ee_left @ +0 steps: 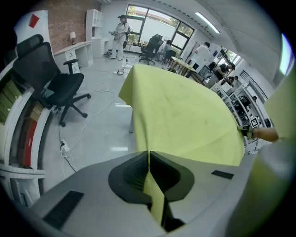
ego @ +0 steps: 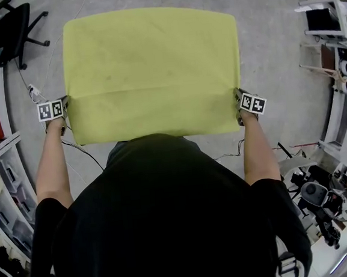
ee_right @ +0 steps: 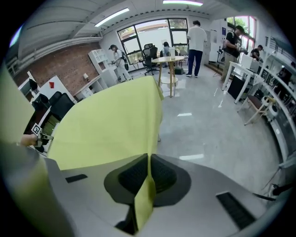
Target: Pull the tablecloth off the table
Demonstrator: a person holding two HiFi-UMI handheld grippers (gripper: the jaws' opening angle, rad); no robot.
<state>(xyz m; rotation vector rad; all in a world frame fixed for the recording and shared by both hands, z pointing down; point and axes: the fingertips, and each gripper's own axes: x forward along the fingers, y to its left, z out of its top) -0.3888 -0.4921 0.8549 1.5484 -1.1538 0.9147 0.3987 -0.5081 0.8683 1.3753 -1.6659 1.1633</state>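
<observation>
Tablecloth (ego: 152, 64), yellow-green, drapes the whole tabletop in our head view. Only the gripper views show us the left gripper (ee_left: 149, 159) and right gripper (ee_right: 148, 164) each pinched tight on a fold at its near corners.

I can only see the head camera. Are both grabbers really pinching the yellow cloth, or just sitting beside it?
Observer: Really pinching. The left gripper has its jaws shut on a fold of the tablecloth.
Operator: And the other one?
Observer: The right gripper is the same, with its jaws closed on a fold at its corner.
Operator: Is anybody else close by?
Observer: Not close. A person in a white shirt stands far across the room.
</observation>
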